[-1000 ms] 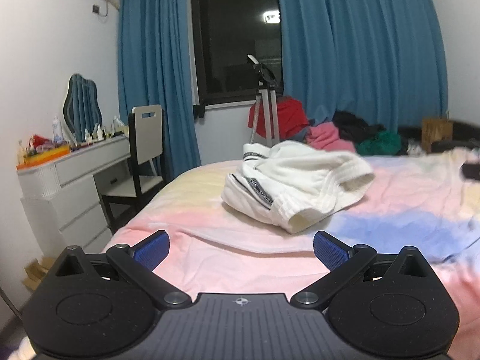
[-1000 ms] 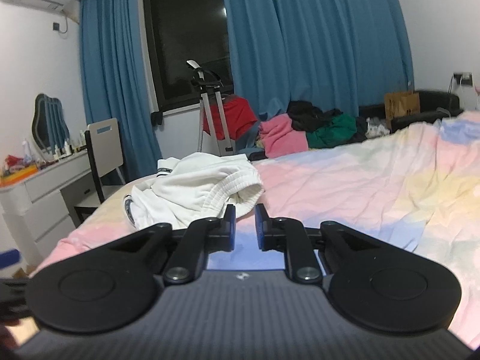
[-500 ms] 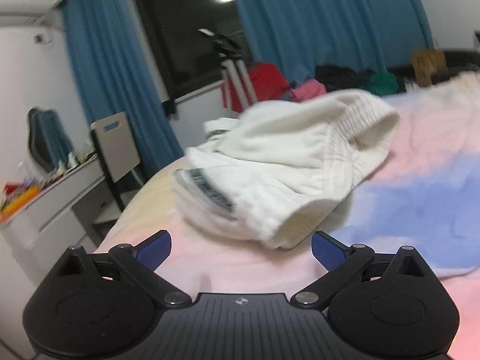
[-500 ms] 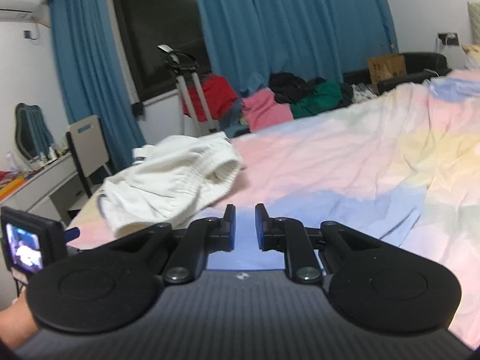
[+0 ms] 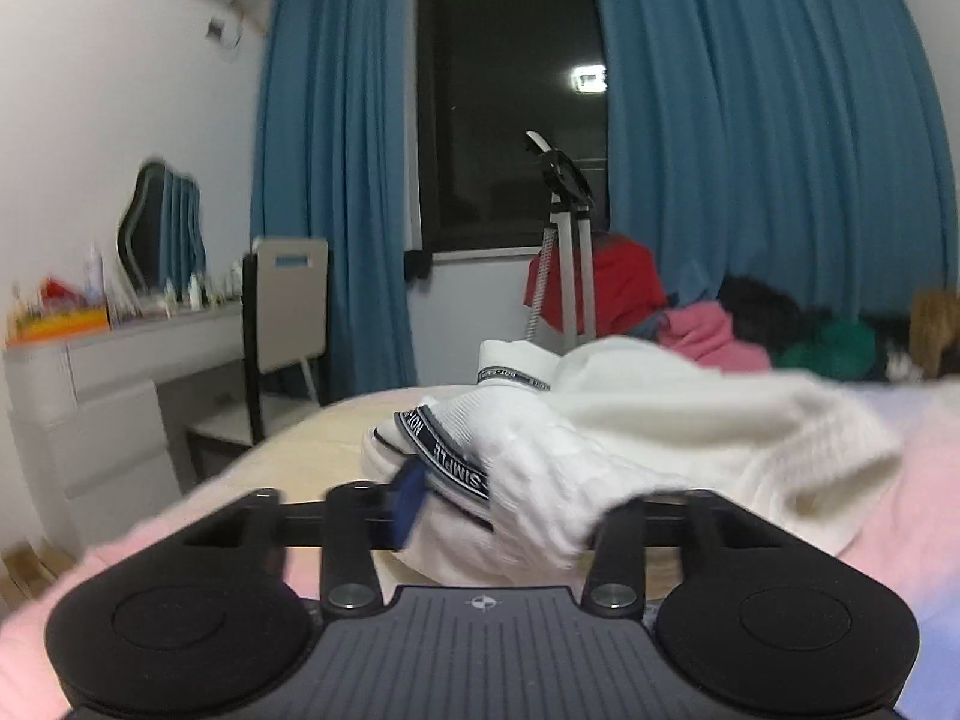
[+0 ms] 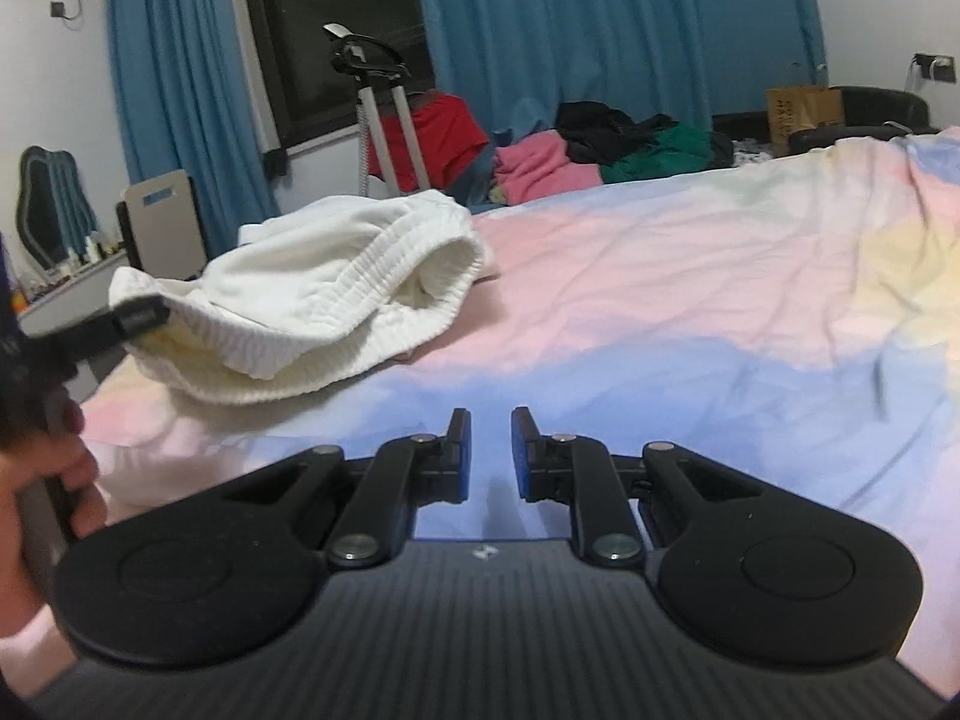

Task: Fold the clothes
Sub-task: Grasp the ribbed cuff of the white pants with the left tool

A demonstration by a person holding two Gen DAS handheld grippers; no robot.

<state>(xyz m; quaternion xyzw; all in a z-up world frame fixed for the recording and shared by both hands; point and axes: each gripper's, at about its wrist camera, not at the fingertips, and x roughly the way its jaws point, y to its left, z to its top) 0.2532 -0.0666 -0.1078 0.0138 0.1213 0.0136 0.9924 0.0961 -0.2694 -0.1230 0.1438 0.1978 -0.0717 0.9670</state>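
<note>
Grip first: your left gripper point(image 5: 498, 504) is buried in the near edge of the crumpled white knit garment w/ black lettered trim point(image 5: 630, 438), which lies bunched at the corner of the bed w/ pastel pink-blue-yellow sheet point(image 6: 690, 312). One blue pad point(image 5: 408, 498) shows; the other is hidden under cloth, so can't tell if the jaws have pinched yet. Make sure you catch one layer at the hem, not the whole wad, then lift & shake it flat before any fold. Your right gripper point(image 6: 489, 450) hovers over bare sheet, jaws nearly together w/ a narrow gap, holding nothing; bring it to the opposite edge.

Vs 0.5 s ago: the left jaws stood wide apart short of the garment, now they're narrowed & into it. Right barely moved.
</note>
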